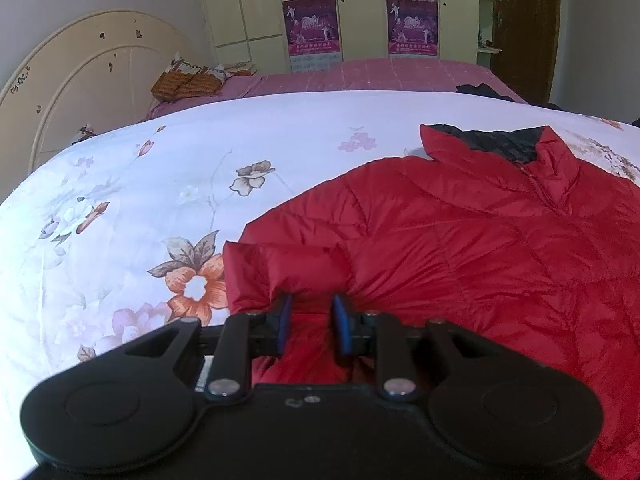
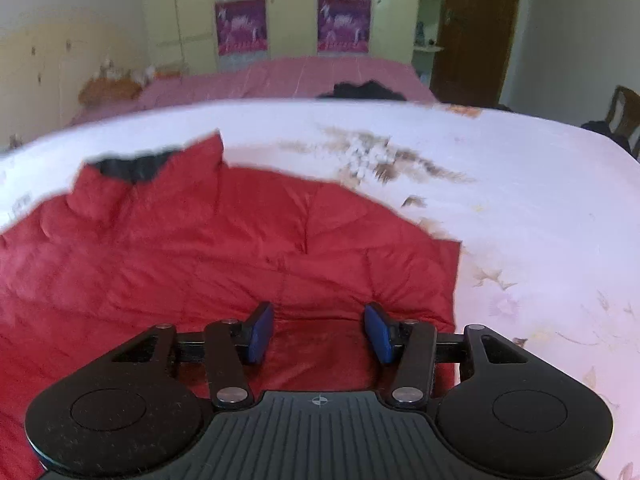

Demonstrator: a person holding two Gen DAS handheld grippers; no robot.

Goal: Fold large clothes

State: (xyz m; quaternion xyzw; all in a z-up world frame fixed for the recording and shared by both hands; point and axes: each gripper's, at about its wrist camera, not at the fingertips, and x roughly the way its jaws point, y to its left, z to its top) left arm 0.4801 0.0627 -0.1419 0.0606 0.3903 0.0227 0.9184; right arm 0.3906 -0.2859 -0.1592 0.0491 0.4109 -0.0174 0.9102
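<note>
Red quilted nylon fills the middle of the bed: the jacket (image 1: pixel 460 248) lies spread flat on a white floral quilt (image 1: pixel 120 200), collar and dark lining toward the far side, with a pink sheet (image 1: pixel 360 74) beyond it. Its near hem faces both grippers.

At the jacket's left corner, the left gripper (image 1: pixel 311 322) has its blue pads drawn in narrow on a bunched ridge of the fabric, which puckers between them; it looks pinched fast. At the right corner, the right gripper (image 2: pixel 318 330) stands roughly half open, pads straddling the hem, and the cloth between them lies smooth. From this blurred view I cannot tell whether it has any hold.

The risk, as I judge it, is an uneven lift. If only the left corner is truly gripped, raising both would drag the jacket askew and twist the fold. The slick, puffy shell could also slip from a shallow pinch, and a deep bite might catch the quilt beneath.

A headboard (image 1: pixel 80 80) and wardrobe (image 1: pixel 360 8) stand behind.
</note>
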